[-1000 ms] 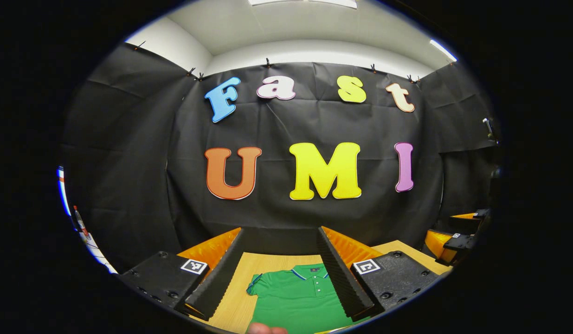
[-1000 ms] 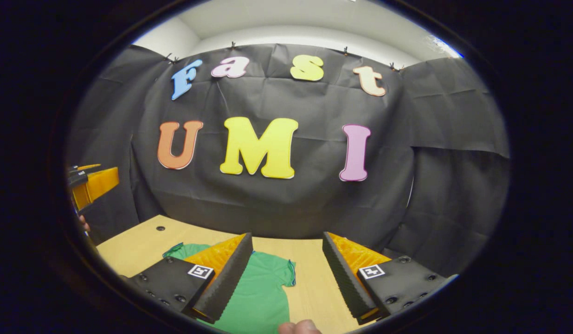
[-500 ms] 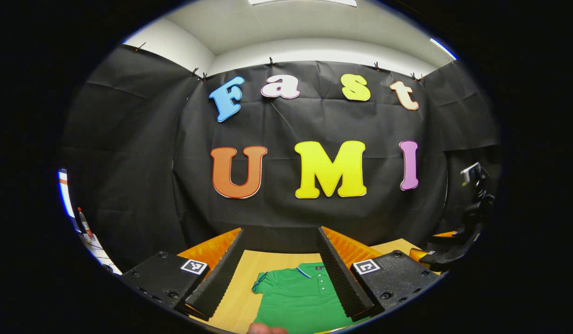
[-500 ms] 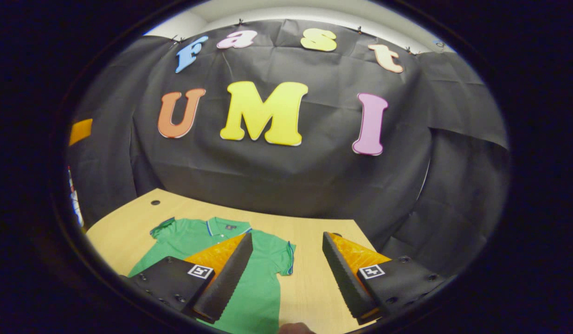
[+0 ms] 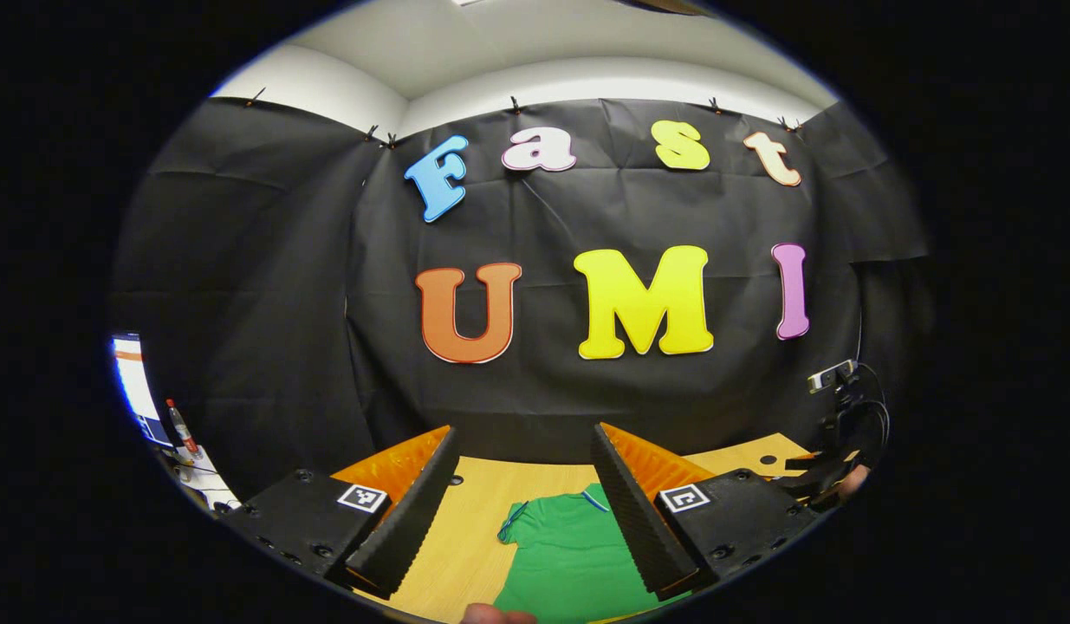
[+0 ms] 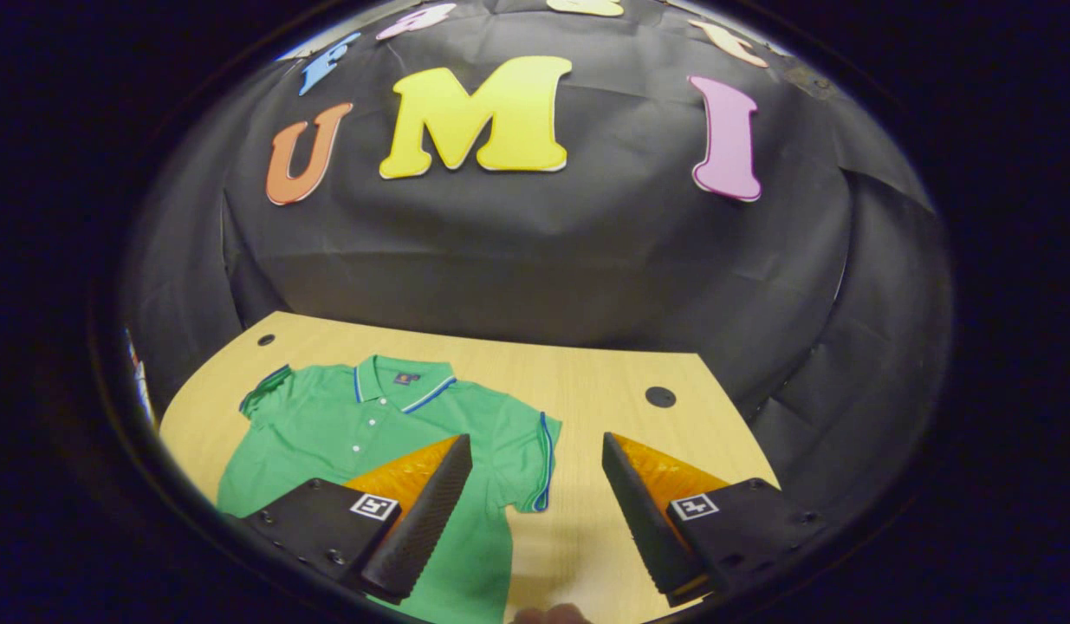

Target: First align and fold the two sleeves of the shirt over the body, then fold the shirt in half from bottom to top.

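Both spread wide and empty, left gripper [image 5: 524, 485] and right gripper [image 6: 535, 485], above green shirt [image 6: 361, 425] lower left on table [image 6: 604, 381].

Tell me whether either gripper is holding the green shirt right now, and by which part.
Nothing is held. The left gripper and right gripper are both open above the shirt, which lies flat on the table.

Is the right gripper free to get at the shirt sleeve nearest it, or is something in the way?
Probably yes. The right gripper is open above the table, and the green shirt's near sleeve lies flat between its fingers, uncovered. Nothing sits between them; it would likely only need to come down.
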### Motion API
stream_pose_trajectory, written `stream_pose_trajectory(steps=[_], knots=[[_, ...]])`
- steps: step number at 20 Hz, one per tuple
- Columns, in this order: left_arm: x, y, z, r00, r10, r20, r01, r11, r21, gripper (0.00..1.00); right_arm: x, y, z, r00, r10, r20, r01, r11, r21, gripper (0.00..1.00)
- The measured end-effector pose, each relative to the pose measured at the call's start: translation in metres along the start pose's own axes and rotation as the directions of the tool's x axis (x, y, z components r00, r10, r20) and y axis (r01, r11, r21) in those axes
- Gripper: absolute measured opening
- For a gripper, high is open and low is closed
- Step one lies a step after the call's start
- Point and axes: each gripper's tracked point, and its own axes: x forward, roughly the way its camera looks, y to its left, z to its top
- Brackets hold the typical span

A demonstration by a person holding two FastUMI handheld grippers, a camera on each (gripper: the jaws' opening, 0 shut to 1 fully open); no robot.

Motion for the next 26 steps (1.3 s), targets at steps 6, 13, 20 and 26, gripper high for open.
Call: stream_pose_trajectory(steps=[6, 13, 20, 26], knots=[[0.011, -0.006, -0.015, 0.999, 0.014, -0.042, -0.014, 1.0, 0.01, 0.98, 0.064, -0.015, -0.021, 0.995, -0.014, -0.097, 0.019, 0.998, 0.055, 0.98], [0.024, -0.003, -0.043, 0.993, 0.05, -0.111, -0.045, 0.998, 0.049, 0.98, 0.144, -0.017, -0.066, 0.971, 0.032, -0.236, -0.017, 0.998, 0.063, 0.98], [0.025, 0.006, -0.059, 0.984, 0.086, -0.154, -0.077, 0.995, 0.063, 0.98, 0.173, -0.019, -0.076, 0.964, 0.03, -0.264, -0.02, 0.999, 0.039, 0.96], [0.024, 0.004, -0.066, 0.981, 0.086, -0.174, -0.074, 0.995, 0.074, 0.98, 0.178, -0.005, -0.07, 0.951, 0.064, -0.301, -0.065, 0.998, 0.005, 0.2]])
